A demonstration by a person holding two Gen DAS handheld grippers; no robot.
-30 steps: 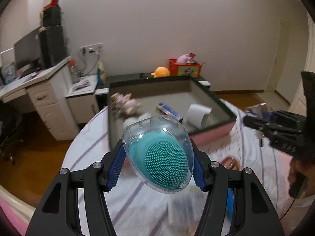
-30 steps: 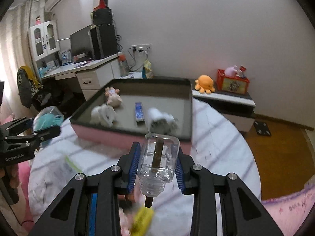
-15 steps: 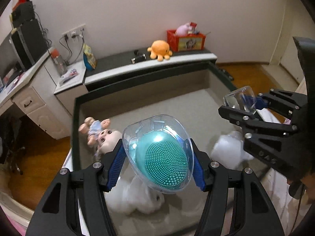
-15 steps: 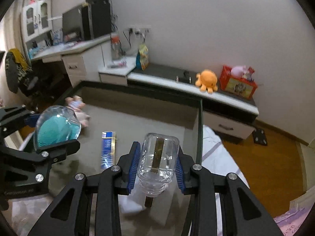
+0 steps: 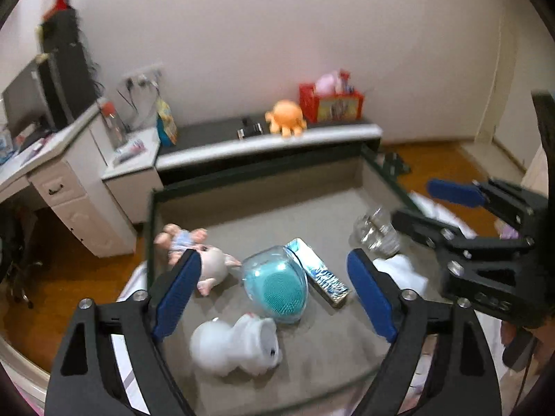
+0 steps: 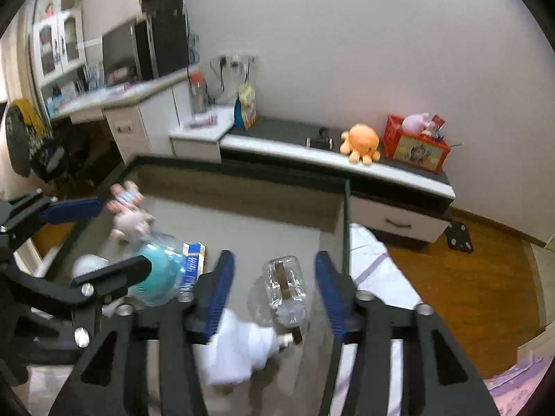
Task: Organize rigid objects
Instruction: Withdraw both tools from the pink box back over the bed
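Observation:
A teal bristled brush in a clear shell (image 5: 277, 286) lies on the grey floor of the dark-rimmed box (image 5: 242, 176). My left gripper (image 5: 274, 291) is open above it, empty. A clear glass bottle with a brown stick inside (image 6: 286, 287) lies in the box near its right wall; it also shows in the left wrist view (image 5: 376, 235). My right gripper (image 6: 274, 291) is open above it, empty. The brush shows in the right wrist view (image 6: 158, 275) behind the left gripper.
In the box lie a pink doll (image 5: 194, 246), a white plush toy (image 5: 239, 343), a blue flat packet (image 5: 321, 274) and a white cloth (image 6: 239, 350). Behind stand a low cabinet with an orange octopus (image 5: 286, 123), a red crate (image 5: 331, 102) and a white desk (image 5: 52, 159).
Both grippers moved over the box and opened. The brush left the left gripper and the bottle left the right gripper; both now lie in the box.

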